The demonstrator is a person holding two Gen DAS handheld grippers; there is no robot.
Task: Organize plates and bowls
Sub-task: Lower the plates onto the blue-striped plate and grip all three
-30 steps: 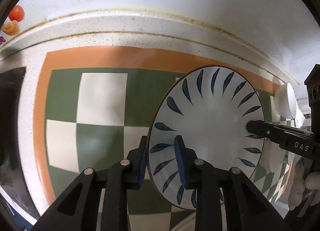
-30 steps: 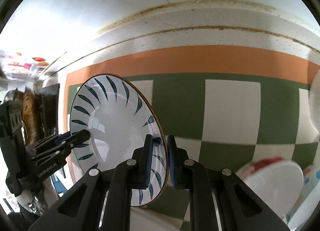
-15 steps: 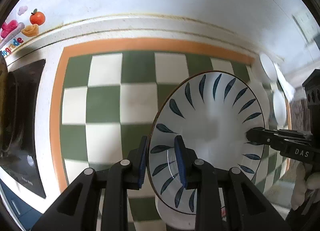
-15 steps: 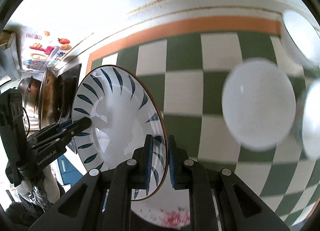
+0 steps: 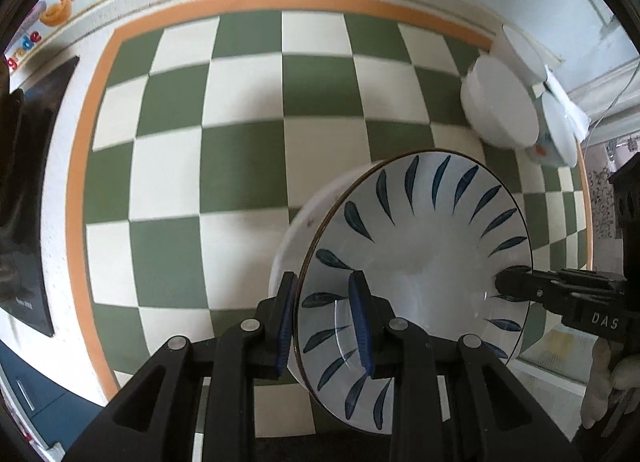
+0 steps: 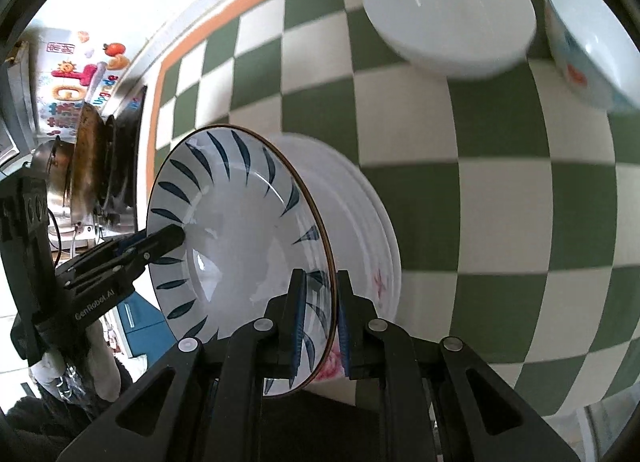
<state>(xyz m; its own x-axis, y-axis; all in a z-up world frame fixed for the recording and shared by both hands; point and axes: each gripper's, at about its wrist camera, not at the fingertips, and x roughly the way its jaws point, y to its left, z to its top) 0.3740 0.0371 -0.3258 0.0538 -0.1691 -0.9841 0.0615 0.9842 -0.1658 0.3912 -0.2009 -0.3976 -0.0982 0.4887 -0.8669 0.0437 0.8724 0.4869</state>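
Observation:
A white plate with blue leaf marks (image 5: 420,258) is held level between both grippers. My left gripper (image 5: 326,326) is shut on its near rim; in this view the right gripper (image 5: 516,285) grips the opposite rim. In the right wrist view my right gripper (image 6: 320,312) is shut on the plate (image 6: 240,218) and the left gripper (image 6: 168,238) holds its far edge. Just under the plate lies a stack of white plates (image 6: 360,214) with pink flower marks, also showing in the left wrist view (image 5: 308,230).
A green and cream checkered mat with orange border (image 5: 240,110) covers the counter. A white bowl (image 6: 448,14) and a bowl with blue and red marks (image 6: 588,42) stand beyond the stack. A black stove and pan (image 6: 100,158) are at the left.
Both grippers have carried the leaf plate lower and over the stack of white plates. The bowls have come into closer view. Both grips are unchanged.

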